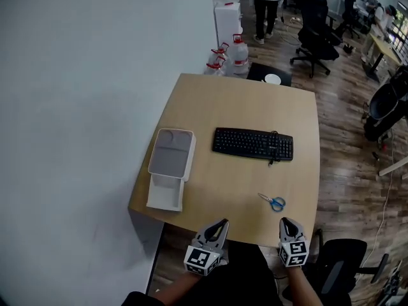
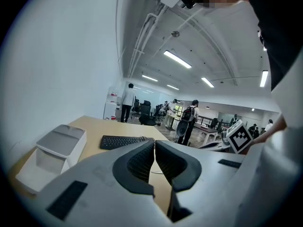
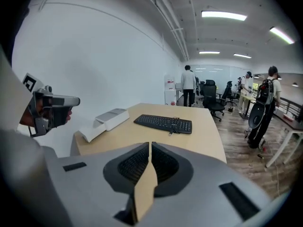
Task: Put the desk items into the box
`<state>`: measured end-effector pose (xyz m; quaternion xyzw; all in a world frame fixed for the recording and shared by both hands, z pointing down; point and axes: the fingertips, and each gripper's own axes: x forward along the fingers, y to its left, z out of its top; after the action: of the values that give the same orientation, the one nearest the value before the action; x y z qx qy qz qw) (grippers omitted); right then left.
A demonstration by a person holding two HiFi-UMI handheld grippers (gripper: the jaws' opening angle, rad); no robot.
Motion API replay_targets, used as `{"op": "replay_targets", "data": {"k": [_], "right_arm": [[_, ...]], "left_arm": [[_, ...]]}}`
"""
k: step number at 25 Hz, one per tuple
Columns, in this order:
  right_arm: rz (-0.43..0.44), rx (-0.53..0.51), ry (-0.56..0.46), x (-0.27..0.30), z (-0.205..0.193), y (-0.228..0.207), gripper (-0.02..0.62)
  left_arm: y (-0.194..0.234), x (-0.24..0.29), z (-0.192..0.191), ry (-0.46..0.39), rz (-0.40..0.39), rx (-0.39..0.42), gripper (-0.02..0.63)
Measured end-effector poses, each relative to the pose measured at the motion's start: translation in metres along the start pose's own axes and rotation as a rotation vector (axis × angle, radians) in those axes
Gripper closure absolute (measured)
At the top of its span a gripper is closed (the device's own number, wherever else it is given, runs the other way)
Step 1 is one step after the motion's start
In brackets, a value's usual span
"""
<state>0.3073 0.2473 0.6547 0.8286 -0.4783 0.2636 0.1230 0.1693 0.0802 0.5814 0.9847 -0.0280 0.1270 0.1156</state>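
Note:
A black keyboard (image 1: 253, 144) lies across the middle of the wooden desk (image 1: 191, 110). Blue-handled scissors (image 1: 273, 201) rest near the desk's front right. The white box (image 1: 167, 192) with a grey lid (image 1: 172, 151) stands at the left edge. Both grippers hover at the front edge, empty and apart from every item. My left gripper (image 1: 222, 222) is shut, its jaws meeting at the tips (image 2: 154, 143). My right gripper (image 1: 284, 222) is shut too (image 3: 149, 144). The left gripper view shows the box (image 2: 57, 147) and keyboard (image 2: 124, 141) ahead; the right gripper view shows the keyboard (image 3: 163, 123) and box (image 3: 105, 120).
Water bottles (image 1: 231, 54) and a black stool (image 1: 270, 74) stand beyond the desk's far edge. Office chairs (image 1: 315, 34) and a standing person (image 1: 265, 5) are further back. A white wall (image 1: 76, 94) runs along the left. Another black chair (image 1: 338, 266) sits at my right.

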Motion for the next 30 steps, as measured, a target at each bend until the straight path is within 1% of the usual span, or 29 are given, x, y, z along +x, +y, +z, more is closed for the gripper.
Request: {"op": "replay_targets", "data": {"k": [2, 4, 9, 12, 16, 18, 21, 25, 30], "right_arm": [[0.017, -0.02, 0.061, 0.022, -0.009, -0.015, 0.472], [0.037, -0.046, 0.119, 0.045, -0.02, -0.028, 0.468], [0.133, -0.144, 0.278, 0.087, -0.064, -0.039, 0.417], [0.175, -0.189, 0.347, 0.107, -0.086, -0.046, 0.415], [0.214, -0.241, 0.41, 0.132, -0.116, -0.057, 0.407], [0.232, -0.266, 0.449, 0.137, -0.125, -0.06, 0.404], [0.263, -0.299, 0.49, 0.147, -0.13, -0.062, 0.39], [0.29, -0.336, 0.523, 0.156, -0.138, -0.063, 0.39], [0.341, -0.343, 0.549, 0.161, -0.14, -0.059, 0.395]], "left_arm": [[0.008, 0.017, 0.0, 0.021, 0.012, -0.009, 0.586], [0.018, 0.033, -0.001, 0.037, 0.026, -0.021, 0.586], [0.033, 0.051, -0.011, 0.082, 0.077, -0.054, 0.586], [0.037, 0.062, -0.019, 0.11, 0.098, -0.067, 0.586], [0.042, 0.071, -0.024, 0.128, 0.119, -0.092, 0.586], [0.043, 0.071, -0.026, 0.135, 0.135, -0.1, 0.586], [0.049, 0.07, -0.03, 0.144, 0.163, -0.112, 0.586], [0.055, 0.068, -0.032, 0.153, 0.193, -0.122, 0.586], [0.063, 0.063, -0.032, 0.155, 0.215, -0.132, 0.586]]}}
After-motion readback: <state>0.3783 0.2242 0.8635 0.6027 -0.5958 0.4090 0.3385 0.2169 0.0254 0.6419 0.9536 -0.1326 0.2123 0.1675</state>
